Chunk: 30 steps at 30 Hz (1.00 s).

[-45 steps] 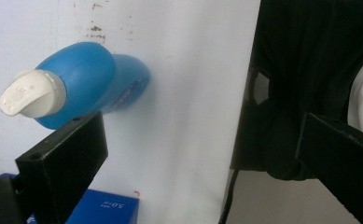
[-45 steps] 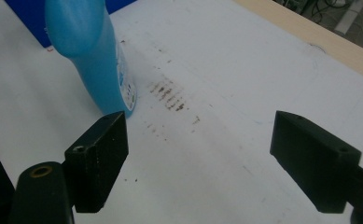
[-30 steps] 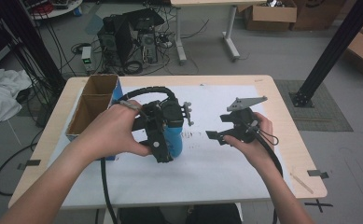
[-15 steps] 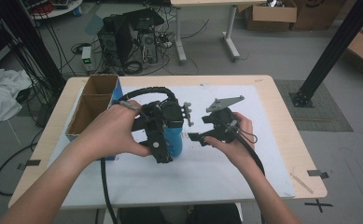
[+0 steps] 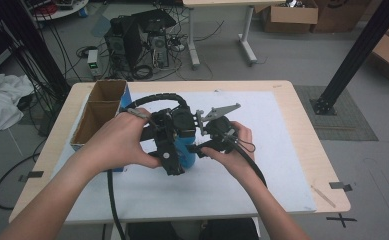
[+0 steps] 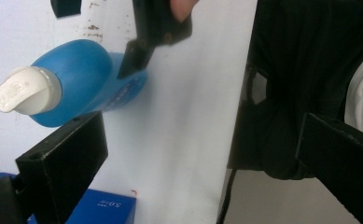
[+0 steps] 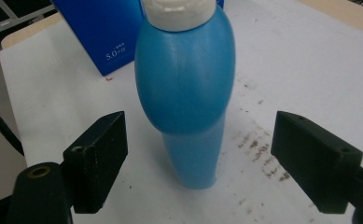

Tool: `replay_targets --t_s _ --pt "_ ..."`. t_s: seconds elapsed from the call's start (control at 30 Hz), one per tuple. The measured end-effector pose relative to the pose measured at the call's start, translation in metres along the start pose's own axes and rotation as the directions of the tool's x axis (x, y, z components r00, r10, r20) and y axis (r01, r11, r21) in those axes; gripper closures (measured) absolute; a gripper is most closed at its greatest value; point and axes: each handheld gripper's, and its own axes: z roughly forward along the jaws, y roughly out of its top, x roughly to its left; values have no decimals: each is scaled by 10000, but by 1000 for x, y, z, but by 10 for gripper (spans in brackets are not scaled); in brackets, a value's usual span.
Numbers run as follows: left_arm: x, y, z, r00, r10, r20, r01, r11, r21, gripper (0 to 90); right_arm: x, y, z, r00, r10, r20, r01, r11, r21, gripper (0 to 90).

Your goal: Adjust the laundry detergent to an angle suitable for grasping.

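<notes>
A blue bottle (image 7: pixel 184 88) with a white cap (image 7: pixel 179 11) stands upright near the centre of the high view on the white sheet (image 5: pixel 262 150) that covers the table; its body bulges at the shoulder and narrows toward the base. In the right gripper view, the right gripper (image 7: pixel 216 158) is released, its jaws wide apart on either side of the bottle without touching it. The left gripper (image 6: pixel 202 163) is likewise spread wide, with the bottle at the upper left of its view, just beyond one jaw, and a blue box (image 6: pixel 104 210) at the lower left.
</notes>
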Motion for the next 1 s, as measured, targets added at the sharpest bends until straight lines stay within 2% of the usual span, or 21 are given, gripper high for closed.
replay_targets --t_s 0.37,0.73,1.0 --pt "0 0 -1 10000 5 45 -5 10000 1 27 7 12 25 9995 -5 -316 15 9995 329 189" --pt "0 -2 -1 10000 -31 51 31 10000 -28 27 9 14 39 9998 76 -177 -69 9991 423 224" --pt "0 -1 0 10000 -15 80 15 10000 -20 27 10 15 45 10000 62 50 -63 9997 233 288"
